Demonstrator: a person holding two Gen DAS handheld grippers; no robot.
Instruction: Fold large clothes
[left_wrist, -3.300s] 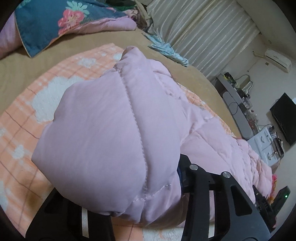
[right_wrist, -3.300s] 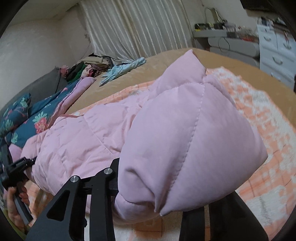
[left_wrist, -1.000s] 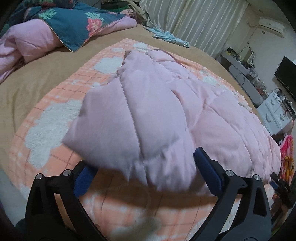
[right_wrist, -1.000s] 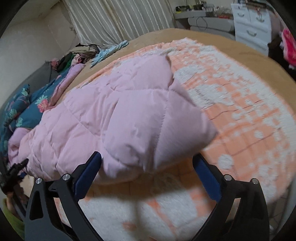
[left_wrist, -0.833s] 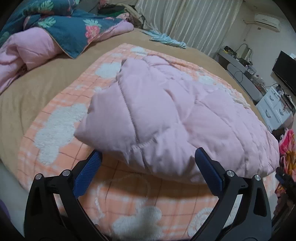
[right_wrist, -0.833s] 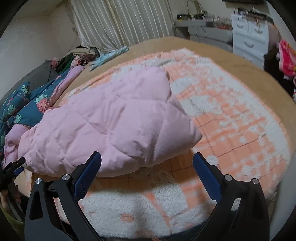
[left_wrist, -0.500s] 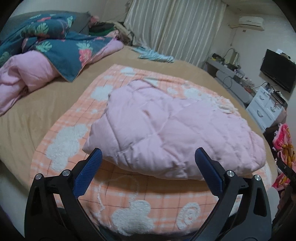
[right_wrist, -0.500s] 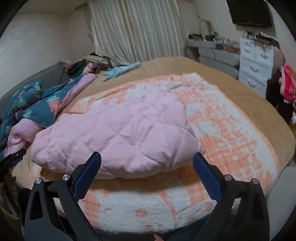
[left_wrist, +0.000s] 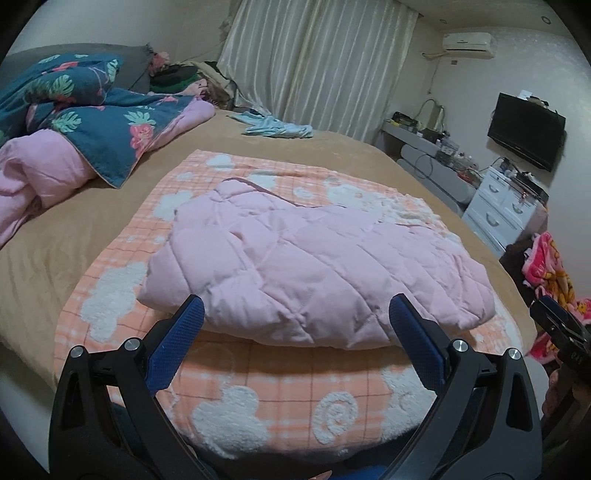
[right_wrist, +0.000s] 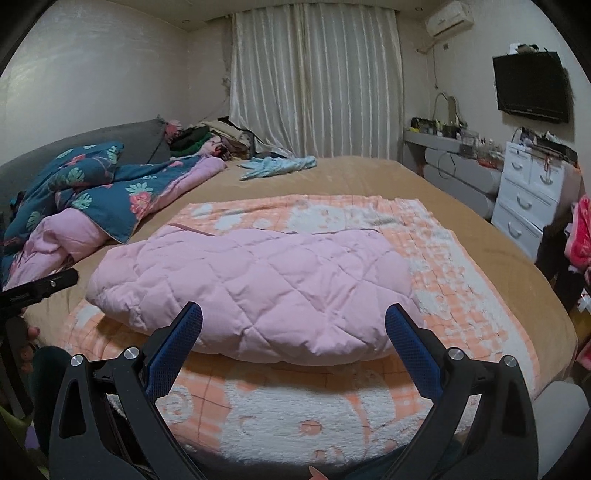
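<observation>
A pink quilted puffer coat (left_wrist: 314, 266) lies folded into a thick bundle on an orange checked blanket (left_wrist: 280, 398) on the bed; it also shows in the right wrist view (right_wrist: 258, 284). My left gripper (left_wrist: 295, 314) is open and empty, held back from the coat's near edge, toward its left end. My right gripper (right_wrist: 293, 317) is open and empty, held back from the near edge, toward the coat's right end. The right gripper shows at the far right of the left wrist view (left_wrist: 565, 332).
A blue floral duvet with pink lining (left_wrist: 92, 118) is heaped at the left. A light blue garment (right_wrist: 277, 164) lies at the far side of the tan bed. White drawers (right_wrist: 532, 192), a desk and a wall TV (right_wrist: 532, 85) stand at the right.
Both grippers let go of the coat's corners, opened wide and pulled back and up. The coat dropped flat onto the blanket as a folded bundle.
</observation>
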